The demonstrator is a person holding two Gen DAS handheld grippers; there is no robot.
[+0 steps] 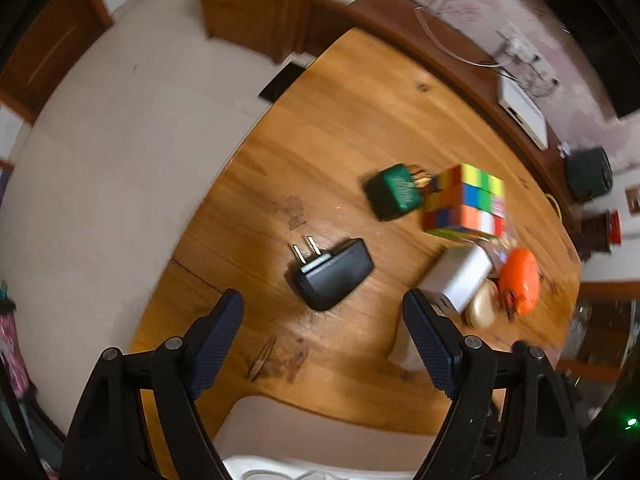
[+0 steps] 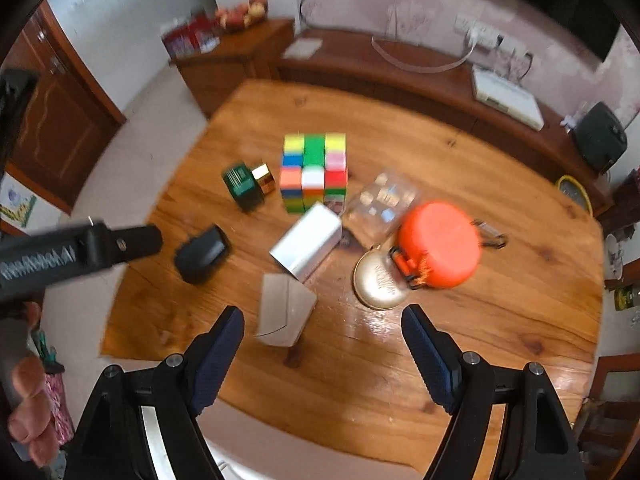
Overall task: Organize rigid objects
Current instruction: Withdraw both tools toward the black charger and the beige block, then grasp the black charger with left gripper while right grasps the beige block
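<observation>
On the wooden table [image 1: 340,128] lie a black plug adapter [image 1: 332,274], a green bottle with a gold cap [image 1: 396,192], a colour cube [image 1: 466,202], a white box [image 1: 456,276], an orange round case [image 1: 520,280] and a gold disc [image 1: 482,308]. My left gripper [image 1: 323,312] is open and empty, just above and short of the black adapter. My right gripper [image 2: 322,328] is open and empty above the near part of the table [image 2: 500,320], behind a grey paper box [image 2: 285,310]. The right wrist view also shows the adapter [image 2: 202,254], bottle [image 2: 244,186], cube [image 2: 314,172], white box [image 2: 306,246], orange case [image 2: 440,244], gold disc [image 2: 376,284] and a clear plastic case [image 2: 380,206].
The left gripper's body [image 2: 72,254] reaches in from the left of the right wrist view. A dark wooden sideboard [image 2: 400,76] with a white device [image 2: 506,98] runs behind the table. A wooden cabinet [image 1: 256,4] stands at the far left corner. Pale floor [image 1: 120,160] lies left of the table.
</observation>
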